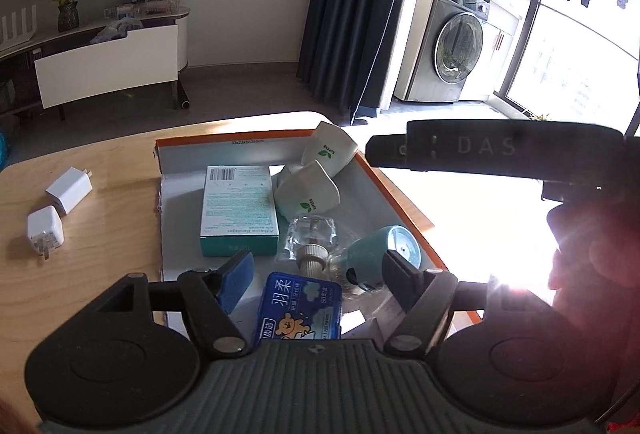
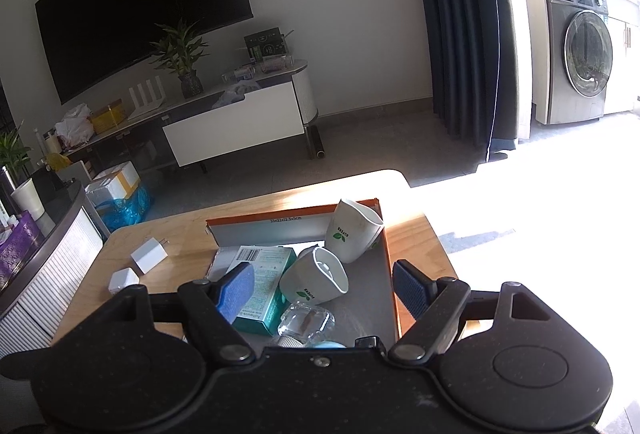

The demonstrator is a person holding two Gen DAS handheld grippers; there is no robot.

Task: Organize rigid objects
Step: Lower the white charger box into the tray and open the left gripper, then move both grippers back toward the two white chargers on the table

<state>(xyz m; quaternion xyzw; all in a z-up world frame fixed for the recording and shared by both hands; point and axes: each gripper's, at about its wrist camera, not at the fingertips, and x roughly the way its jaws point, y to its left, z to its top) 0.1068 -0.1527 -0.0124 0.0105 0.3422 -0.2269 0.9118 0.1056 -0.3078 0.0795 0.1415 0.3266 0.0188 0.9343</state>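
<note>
An orange-edged cardboard box (image 1: 256,138) (image 2: 390,274) on the wooden table holds a teal bandage box (image 1: 238,212) (image 2: 264,286), two white cups (image 1: 306,190) (image 2: 352,234), a clear bottle (image 1: 312,240) (image 2: 306,320), a teal round object (image 1: 380,250) and a blue floss pack (image 1: 300,308). Two white chargers (image 1: 68,190) (image 1: 45,230) (image 2: 149,256) lie on the table left of the box. My left gripper (image 1: 320,278) is open over the box's near end, above the floss pack. My right gripper (image 2: 324,288) is open above the box.
The right gripper's black body (image 1: 492,154) shows at the right of the left wrist view. Beyond the table are a TV stand (image 2: 232,122), a dark curtain (image 2: 460,34) and a washing machine (image 2: 580,50). A cabinet (image 2: 48,258) stands left of the table.
</note>
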